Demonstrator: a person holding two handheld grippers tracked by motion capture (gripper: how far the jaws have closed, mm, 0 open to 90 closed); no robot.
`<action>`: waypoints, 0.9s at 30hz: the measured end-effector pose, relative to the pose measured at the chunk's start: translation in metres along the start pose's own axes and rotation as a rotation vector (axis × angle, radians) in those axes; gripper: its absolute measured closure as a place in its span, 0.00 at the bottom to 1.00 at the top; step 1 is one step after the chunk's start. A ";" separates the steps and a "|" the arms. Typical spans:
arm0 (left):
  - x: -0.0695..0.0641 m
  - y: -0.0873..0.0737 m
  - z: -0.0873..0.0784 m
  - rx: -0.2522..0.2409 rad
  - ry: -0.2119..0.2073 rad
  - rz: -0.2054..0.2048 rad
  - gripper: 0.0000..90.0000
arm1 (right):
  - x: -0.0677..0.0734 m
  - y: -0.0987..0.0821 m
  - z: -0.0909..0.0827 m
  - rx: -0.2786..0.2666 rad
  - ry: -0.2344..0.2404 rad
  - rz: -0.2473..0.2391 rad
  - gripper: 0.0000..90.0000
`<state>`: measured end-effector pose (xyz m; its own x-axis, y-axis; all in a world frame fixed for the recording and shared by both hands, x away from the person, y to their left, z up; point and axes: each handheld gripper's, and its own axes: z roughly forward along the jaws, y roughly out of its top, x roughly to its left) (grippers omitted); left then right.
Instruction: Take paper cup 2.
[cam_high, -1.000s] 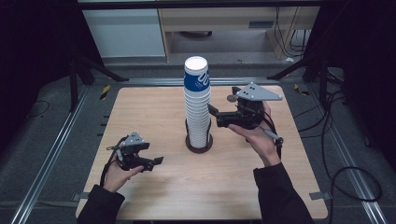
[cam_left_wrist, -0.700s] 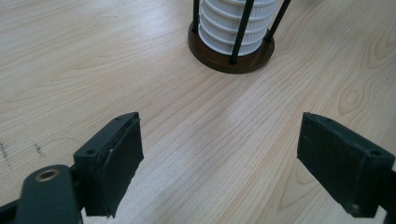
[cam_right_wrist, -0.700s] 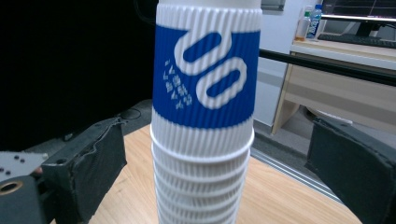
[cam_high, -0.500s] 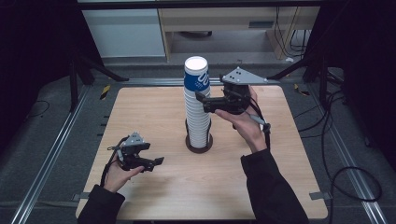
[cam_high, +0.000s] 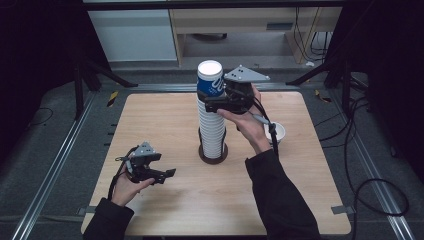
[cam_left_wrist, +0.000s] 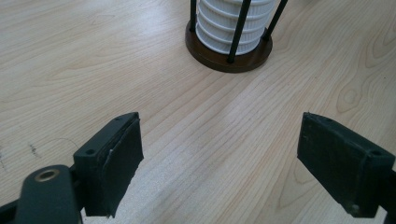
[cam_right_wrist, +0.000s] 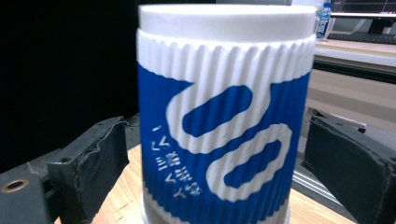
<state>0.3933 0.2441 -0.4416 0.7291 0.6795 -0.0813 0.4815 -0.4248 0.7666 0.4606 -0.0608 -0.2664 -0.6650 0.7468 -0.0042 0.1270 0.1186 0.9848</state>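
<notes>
A tall stack of white ribbed paper cups (cam_high: 212, 127) stands in a rod holder on a dark round base (cam_high: 214, 155) at mid-table. An upside-down blue-and-white cup (cam_high: 209, 80) tops the stack. My right gripper (cam_high: 210, 104) is raised beside the stack's top from the right. In the right gripper view its jaws are open on either side of that blue-and-white cup (cam_right_wrist: 224, 121), with a small gap at the left pad (cam_right_wrist: 109, 158). My left gripper (cam_high: 167, 174) rests low over the table's front left, open and holding nothing. It faces the holder base (cam_left_wrist: 229, 58).
A single white cup (cam_high: 278, 131) sits upright on the table right of the stack, partly behind my right wrist and cable. Bare wood (cam_high: 165, 120) lies left of the stack. Metal rails and cables run along the floor beside the table.
My right gripper has risen and moved left toward the stack, so its jaws now flank the top blue cup. The left gripper has stayed put.
</notes>
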 end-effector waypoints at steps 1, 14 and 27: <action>0.000 0.000 0.000 -0.001 0.000 0.000 0.15 | 0.000 -0.001 0.002 0.001 0.000 0.003 0.08; -0.001 0.000 0.002 0.004 -0.005 0.002 0.15 | -0.002 -0.007 0.014 0.017 0.007 -0.005 0.16; -0.001 0.000 0.001 0.002 -0.005 -0.001 0.15 | 0.000 -0.002 0.011 -0.010 0.012 -0.015 0.21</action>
<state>0.3932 0.2427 -0.4427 0.7311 0.6770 -0.0849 0.4828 -0.4253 0.7655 0.4684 -0.0537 -0.2701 -0.6754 0.7373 -0.0167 0.1099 0.1230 0.9863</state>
